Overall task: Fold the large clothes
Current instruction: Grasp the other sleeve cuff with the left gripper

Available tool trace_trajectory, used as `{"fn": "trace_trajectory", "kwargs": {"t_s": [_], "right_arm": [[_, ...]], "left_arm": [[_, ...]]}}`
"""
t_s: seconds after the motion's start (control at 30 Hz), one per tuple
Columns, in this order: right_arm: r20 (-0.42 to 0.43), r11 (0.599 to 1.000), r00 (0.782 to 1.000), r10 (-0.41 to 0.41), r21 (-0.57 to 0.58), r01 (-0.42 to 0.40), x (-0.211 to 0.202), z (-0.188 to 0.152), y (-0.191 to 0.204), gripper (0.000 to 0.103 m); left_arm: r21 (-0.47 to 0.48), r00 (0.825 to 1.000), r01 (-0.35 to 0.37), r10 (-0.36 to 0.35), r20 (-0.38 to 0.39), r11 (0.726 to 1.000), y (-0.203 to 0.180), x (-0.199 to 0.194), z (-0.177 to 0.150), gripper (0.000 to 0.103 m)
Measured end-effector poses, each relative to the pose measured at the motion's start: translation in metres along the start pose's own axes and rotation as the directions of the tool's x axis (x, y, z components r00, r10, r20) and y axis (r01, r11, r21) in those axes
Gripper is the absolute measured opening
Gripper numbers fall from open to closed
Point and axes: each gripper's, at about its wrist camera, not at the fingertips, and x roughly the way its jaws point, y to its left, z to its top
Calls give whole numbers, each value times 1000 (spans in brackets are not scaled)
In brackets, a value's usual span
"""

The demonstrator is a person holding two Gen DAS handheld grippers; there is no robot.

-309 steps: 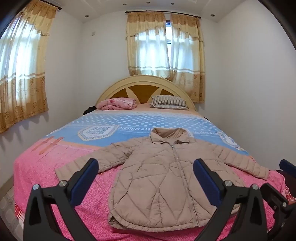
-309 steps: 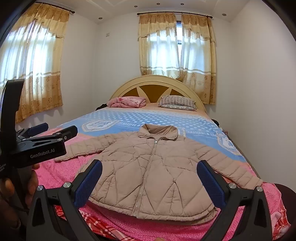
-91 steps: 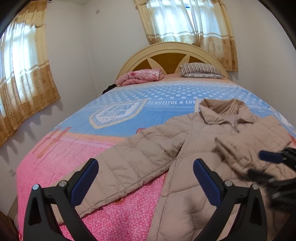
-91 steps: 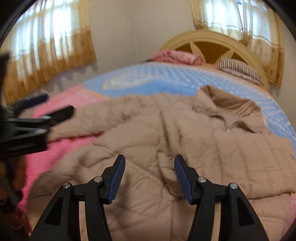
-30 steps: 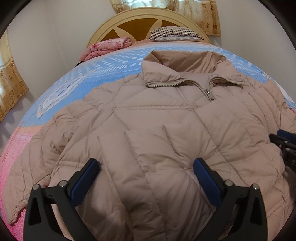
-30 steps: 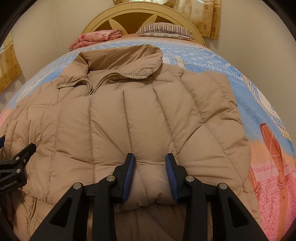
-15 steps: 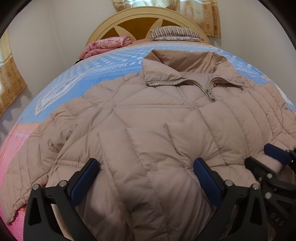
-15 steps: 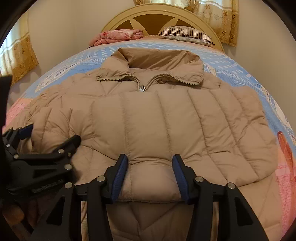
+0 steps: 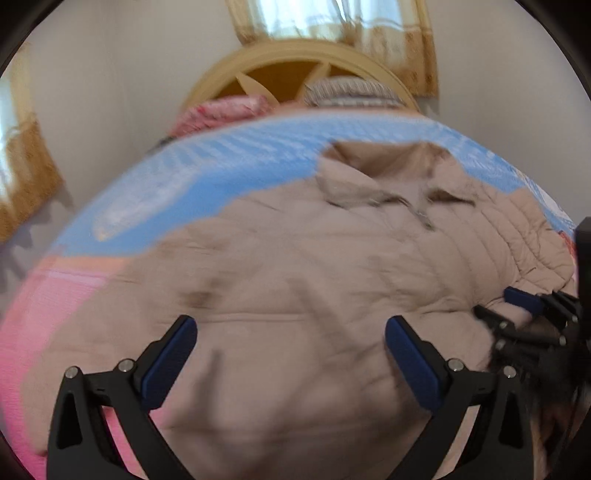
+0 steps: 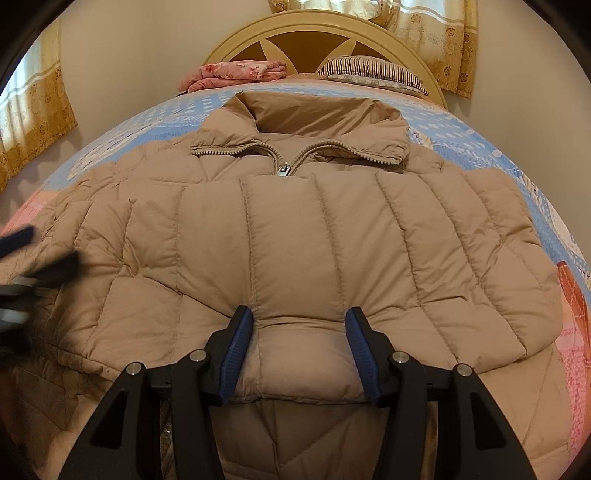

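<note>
With one sleeve laid across the beige quilted puffer jacket (image 10: 295, 236), the cuff was bracketed by the half-parted, just-opened jaws of the right gripper (image 10: 299, 347), the left gripper (image 9: 291, 354) was held wide and empty, and the other sleeve was judged next.

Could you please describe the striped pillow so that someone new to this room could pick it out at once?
Start at the arched wooden headboard at the far end of the bed. The striped pillow lies at its foot on the right. Its dark and pale stripes set it apart from the pink flowered bundle lying to its left.
</note>
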Motion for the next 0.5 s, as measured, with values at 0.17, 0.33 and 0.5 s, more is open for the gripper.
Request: {"fn": "trace_trajectory", "kwargs": {"t_s": [0.17,0.33,0.5], "right_arm": [[5,1000,1000,-5,-2,5,-2,0,0,54],[11,1000,1000,-6,-1,6,-4,-1,-1,55],[14,1000,1000,-13,-5,13,-4,-1,0,55]], "left_arm": [[-47,985,-162,164,49,986,91,-39,-23,103],[-106,930,-368,368,-23,924,198,-58,-65,103],[-286,920,-392,374,-117,875,280,-68,-106,103]]}}
